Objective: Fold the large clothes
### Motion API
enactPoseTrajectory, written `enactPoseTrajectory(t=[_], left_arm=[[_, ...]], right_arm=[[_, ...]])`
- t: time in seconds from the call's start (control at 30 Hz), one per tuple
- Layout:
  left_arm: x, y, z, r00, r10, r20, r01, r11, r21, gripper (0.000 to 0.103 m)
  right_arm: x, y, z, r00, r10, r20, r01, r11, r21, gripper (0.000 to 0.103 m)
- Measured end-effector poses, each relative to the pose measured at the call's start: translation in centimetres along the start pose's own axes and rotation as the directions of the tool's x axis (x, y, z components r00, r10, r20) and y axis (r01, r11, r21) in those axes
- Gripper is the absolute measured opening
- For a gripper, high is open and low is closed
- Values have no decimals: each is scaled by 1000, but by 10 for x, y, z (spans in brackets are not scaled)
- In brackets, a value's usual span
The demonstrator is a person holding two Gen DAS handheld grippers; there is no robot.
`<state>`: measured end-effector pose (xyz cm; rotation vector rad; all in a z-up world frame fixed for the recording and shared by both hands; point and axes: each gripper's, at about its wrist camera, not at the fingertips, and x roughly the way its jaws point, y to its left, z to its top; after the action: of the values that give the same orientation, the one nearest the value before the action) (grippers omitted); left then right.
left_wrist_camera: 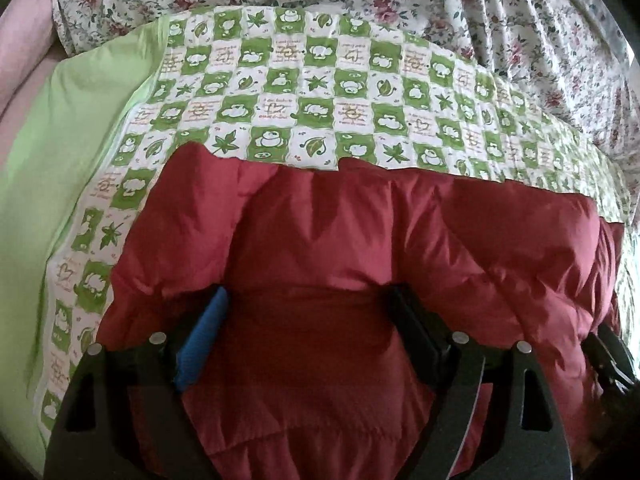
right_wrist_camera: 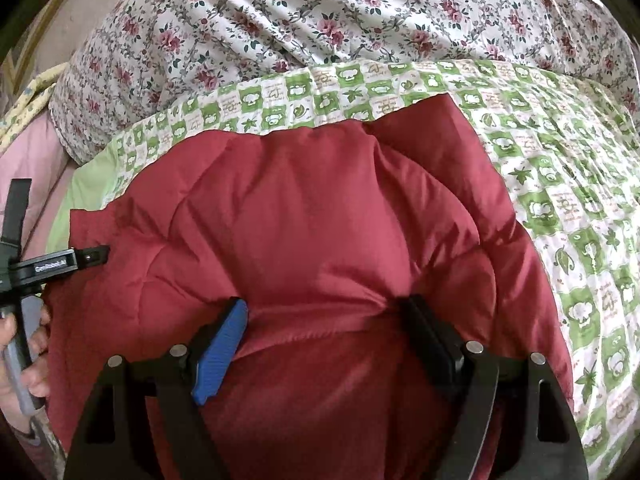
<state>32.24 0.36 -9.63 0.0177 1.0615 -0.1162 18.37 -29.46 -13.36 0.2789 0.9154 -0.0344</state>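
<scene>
A puffy red quilted jacket [left_wrist_camera: 344,240] lay bunched on a green-and-white checked blanket [left_wrist_camera: 280,92] spread over a bed, with a floral sheet [left_wrist_camera: 520,20] rumpled beyond it. The left tool [left_wrist_camera: 308,320] and the right tool [right_wrist_camera: 324,332] each had their 2 fingers set wide apart, released, pressed against the jacket's padded fabric that bulged between them. A hand [right_wrist_camera: 28,344] showed at the right view's left edge.
</scene>
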Motion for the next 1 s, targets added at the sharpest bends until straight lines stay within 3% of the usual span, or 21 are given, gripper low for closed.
enactPoseTrajectory(t=[0.27, 0.57, 0.77, 1.0], left_arm=[[-32, 4, -12, 1000, 5, 26, -6, 1000, 4, 84], [-99, -4, -84, 999, 17, 49, -20, 998, 56, 84], [-103, -17, -121, 1000, 8, 13, -9, 996, 91, 84], [-96, -19, -127, 1000, 11, 16, -13, 995, 97, 85]], right_arm=[[1, -2, 1, 1000, 1, 2, -1, 1000, -1, 81], [-3, -1, -1, 1000, -6, 11, 6, 1000, 7, 81], [-54, 16, -10, 997, -38, 74, 40, 999, -37, 83], [-101, 27, -33, 997, -20, 71, 27, 995, -95, 83]])
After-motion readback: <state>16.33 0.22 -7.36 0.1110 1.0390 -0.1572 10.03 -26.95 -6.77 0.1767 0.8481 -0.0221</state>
